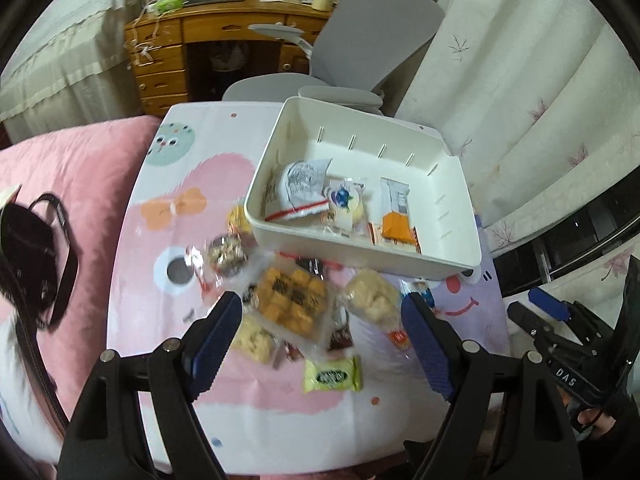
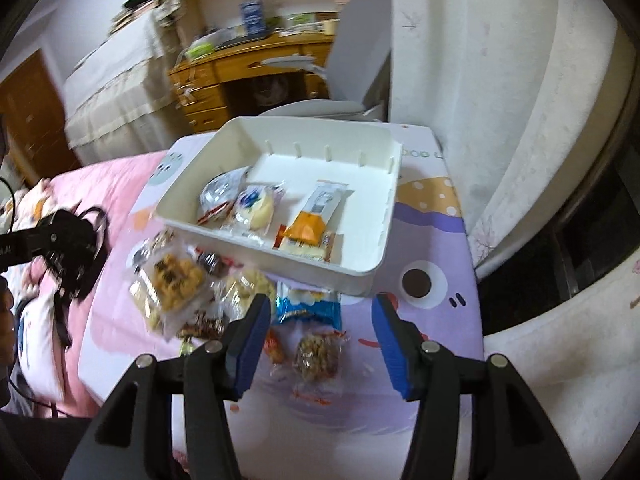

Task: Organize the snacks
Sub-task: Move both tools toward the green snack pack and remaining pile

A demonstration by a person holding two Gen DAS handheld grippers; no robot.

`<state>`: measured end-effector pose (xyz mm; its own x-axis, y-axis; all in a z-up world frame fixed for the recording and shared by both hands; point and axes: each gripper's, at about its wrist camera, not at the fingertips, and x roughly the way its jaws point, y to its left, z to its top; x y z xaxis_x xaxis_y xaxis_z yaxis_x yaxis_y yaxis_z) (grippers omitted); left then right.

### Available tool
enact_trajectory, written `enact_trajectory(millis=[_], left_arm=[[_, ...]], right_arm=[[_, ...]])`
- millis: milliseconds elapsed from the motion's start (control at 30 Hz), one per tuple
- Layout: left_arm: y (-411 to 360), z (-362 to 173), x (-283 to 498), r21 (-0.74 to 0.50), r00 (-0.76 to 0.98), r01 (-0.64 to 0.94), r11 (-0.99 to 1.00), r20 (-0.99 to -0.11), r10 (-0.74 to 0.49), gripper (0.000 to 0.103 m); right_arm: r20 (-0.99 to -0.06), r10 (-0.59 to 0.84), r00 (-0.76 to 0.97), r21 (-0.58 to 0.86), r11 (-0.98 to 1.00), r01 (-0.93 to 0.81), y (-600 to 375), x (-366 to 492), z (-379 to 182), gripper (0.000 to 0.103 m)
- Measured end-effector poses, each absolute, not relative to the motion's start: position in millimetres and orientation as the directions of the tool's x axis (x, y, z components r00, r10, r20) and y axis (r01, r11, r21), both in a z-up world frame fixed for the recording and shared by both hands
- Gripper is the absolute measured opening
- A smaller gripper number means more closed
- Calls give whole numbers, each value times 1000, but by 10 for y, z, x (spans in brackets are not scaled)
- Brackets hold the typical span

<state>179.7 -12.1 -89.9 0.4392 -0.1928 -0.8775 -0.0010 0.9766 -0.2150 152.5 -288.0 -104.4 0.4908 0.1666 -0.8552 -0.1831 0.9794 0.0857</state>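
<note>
Soft even daylight, fisheye-bent edges, dark corner vignette, slight motion blur.

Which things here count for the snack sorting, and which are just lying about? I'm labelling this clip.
Part of the job:
white bin, already holding some packets
orange-cube snack pack
yellow-green candy
blue packet
nut cluster pack

Just lying about:
black strap bag
grey chair
wooden desk
curtain

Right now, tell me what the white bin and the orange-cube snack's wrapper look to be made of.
The white bin: likely moulded plastic, matte, with rounded corners and slots moulded into its walls. The orange-cube snack's wrapper: thin clear plastic film, glossy; the cubes show through and the edges crinkle.
</note>
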Motion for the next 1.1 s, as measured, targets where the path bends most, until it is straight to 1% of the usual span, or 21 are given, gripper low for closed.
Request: enact_trajectory(millis=[167,300,467,633,833,1000,1100], left_arm=[[-261,-977,1516,-209,437,-50,977,-884,-167,81],[-342,-1097,1328,-195,419,-90,977,-897,-141,81],[-430,-1261,1167,-173,402,-112,979,-908,-114,81],[-508,-1475,1101,-148,366,-115,982,-926,-97,81],[-517,-1759,1096,-173,336,-114,978,-933,-126,81],[-522,-2131,1179,-179,273,-128,976,-952,-139,80],[-547,-2351,1230,-175,228,-128,976,-963,-143,80]], right_arm=[[-868,219,445,116,962,-248,-2959,1443,-1171,55],[-881,286,378,182,940,-288,-3007,1398,-1300,55],[-894,324,310,221,920,-324,-3021,1381,-1469,55],[-910,336,241,259,917,-303,-3038,1415,-1657,55],[-934,322,152,278,927,-253,-3051,1435,-1956,55],[-952,294,88,271,939,-210,-3088,1446,-2192,55],[-952,300,60,285,940,-186,-3110,1444,-2314,55]])
